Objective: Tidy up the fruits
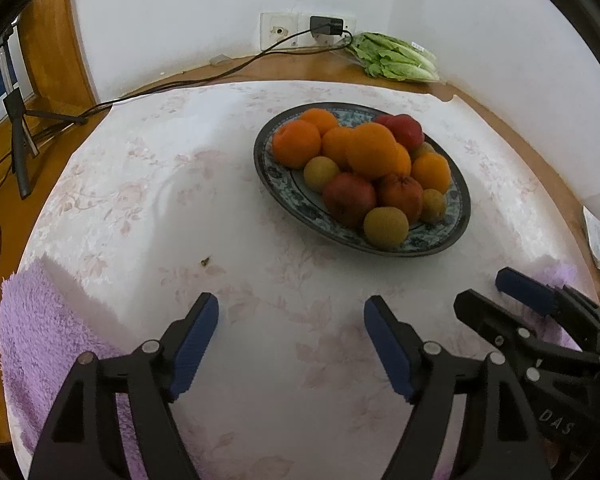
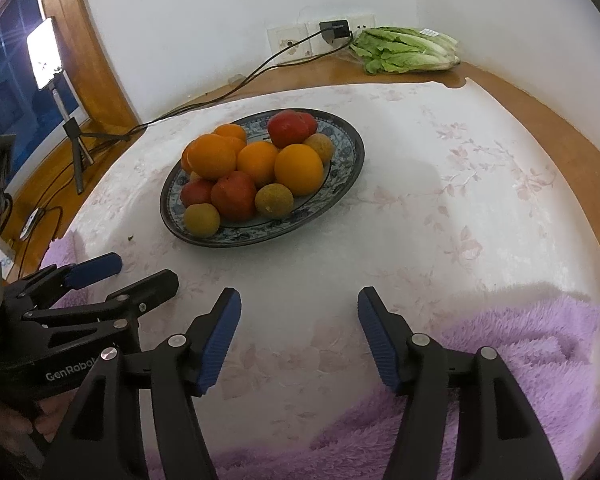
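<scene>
Both tools were spread wide and held nothing: the left tool (image 1: pixel 291 308) and the right tool (image 2: pixel 299 304). The fruits (image 1: pixel 364 168) sat piled on the plate (image 1: pixel 278 184) on the desk, well ahead of them. They looked round, smooth and easy to bruise, so squeezing softly across the middle seemed best.

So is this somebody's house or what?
Probably a home, maybe a dining corner. A patterned plate piled with fruit sits on a floral tablecloth, bagged lettuce lies by the wall, and a charger is plugged into a wall socket.
</scene>
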`<state>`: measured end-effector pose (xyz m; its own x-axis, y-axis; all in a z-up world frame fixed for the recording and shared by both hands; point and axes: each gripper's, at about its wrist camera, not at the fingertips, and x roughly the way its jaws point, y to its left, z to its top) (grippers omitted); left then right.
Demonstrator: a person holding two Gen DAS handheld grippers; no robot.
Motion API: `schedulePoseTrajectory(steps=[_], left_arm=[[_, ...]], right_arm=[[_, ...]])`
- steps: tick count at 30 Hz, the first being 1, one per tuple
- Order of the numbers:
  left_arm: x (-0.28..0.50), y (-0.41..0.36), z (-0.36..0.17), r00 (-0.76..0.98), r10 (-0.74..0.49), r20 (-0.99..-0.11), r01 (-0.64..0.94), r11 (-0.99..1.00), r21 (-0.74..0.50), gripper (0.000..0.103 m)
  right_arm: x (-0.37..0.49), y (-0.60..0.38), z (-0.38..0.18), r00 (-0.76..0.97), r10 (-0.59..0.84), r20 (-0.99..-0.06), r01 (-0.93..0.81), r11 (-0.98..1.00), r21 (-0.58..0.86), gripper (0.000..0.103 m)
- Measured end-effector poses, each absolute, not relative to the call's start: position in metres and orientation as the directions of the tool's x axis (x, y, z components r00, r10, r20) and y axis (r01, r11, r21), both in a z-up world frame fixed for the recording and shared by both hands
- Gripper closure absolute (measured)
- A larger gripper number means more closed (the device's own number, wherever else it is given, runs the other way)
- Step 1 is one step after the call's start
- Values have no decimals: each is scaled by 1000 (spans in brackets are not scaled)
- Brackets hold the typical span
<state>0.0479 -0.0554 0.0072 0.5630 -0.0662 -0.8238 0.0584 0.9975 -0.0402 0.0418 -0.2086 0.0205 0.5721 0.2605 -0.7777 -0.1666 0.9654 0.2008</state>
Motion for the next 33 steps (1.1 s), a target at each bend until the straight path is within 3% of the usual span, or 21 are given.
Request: schedulePoseTrajectory(steps=[33], left_arm=[[47, -61, 5, 561, -41, -827, 67, 998, -4, 21]], right_arm=[[40, -208, 21, 580, 264, -771, -166, 964, 206, 38]])
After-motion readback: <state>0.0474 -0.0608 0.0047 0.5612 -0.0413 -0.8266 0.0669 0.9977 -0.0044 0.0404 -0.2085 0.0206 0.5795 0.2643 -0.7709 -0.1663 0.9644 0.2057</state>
